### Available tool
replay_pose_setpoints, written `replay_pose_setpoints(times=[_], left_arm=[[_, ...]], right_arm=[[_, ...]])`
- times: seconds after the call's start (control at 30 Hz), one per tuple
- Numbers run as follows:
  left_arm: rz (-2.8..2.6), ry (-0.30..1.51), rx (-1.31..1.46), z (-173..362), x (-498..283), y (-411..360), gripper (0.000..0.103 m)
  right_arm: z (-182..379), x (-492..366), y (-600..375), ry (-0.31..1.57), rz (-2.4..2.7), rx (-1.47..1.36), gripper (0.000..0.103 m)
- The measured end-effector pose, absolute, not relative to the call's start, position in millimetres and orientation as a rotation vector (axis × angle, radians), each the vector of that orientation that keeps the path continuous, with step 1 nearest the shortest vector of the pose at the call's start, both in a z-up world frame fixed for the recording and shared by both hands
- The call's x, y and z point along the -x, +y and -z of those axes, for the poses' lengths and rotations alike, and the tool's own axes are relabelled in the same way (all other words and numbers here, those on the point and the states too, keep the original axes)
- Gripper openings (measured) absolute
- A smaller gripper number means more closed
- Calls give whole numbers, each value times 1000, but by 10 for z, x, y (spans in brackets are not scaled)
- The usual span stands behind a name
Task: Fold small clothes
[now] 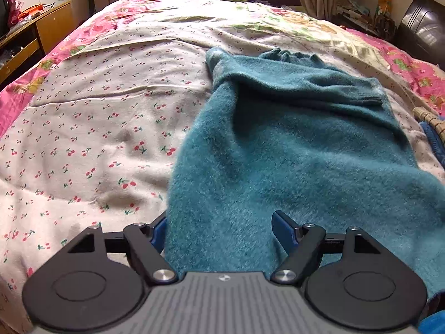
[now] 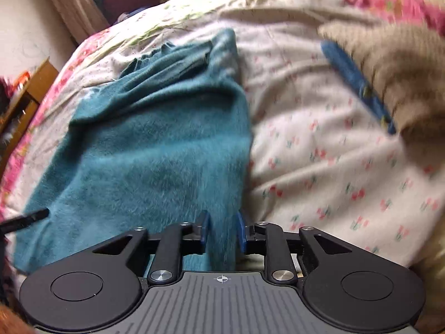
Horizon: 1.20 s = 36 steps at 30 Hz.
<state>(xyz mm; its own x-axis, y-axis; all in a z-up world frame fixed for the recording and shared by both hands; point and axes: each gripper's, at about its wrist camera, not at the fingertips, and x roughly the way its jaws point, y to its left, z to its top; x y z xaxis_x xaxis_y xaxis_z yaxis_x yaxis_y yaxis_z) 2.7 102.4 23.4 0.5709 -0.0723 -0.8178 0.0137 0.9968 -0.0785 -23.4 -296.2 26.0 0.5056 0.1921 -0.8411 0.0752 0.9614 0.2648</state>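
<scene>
We're mid-fold: sweater (image 1: 292, 139) sleeves tucked in on the bed (image 1: 83, 111), left hand-held gripper (image 1: 222, 231) wide open straddling the hem, right hand-held gripper (image 2: 222, 229) pinching it, lengthwise fold left.

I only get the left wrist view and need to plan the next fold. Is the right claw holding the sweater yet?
Observer: Yes. The right claw is pinched on the near right edge of the teal sweater.
Operator: What lies beyond that edge?
Observer: A tan knitted garment lies further right, apart from the sweater, with bare cherry-print sheet between them.
Operator: Anything with it?
Observer: A blue garment runs along its left side. The picture is blurred, so I cannot tell what it is.
</scene>
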Motion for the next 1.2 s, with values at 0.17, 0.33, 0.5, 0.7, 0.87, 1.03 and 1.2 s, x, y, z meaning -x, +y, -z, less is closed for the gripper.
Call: replay_pose_setpoints(times=[0.17,0.33,0.5,0.7,0.87,1.03,1.2], left_arm=[[-10,976,27,-111,-111,1068,85],[-35,968,82,-95,-158,1176,85],[-79,988,162,4,-215,1356,87],[-106,975,161,53,-235,1388,89],[-108,971,170,87,-253,1403,89],[-122,953,229,90,-251,1509,88],[-139,941,231,81,-228,1527,88]], right_arm=[[-343,173,-3068,1025,-3,-253,29],[-385,-298,-2828,920,-113,-336,29],[-212,-1050,-2542,843,-138,-408,32],[111,-1715,-2527,809,-90,-640,37],[353,-1884,-2450,817,-65,-755,37],[384,-2019,-2347,781,-82,-837,27],[252,-2084,-2245,733,-108,-817,3]])
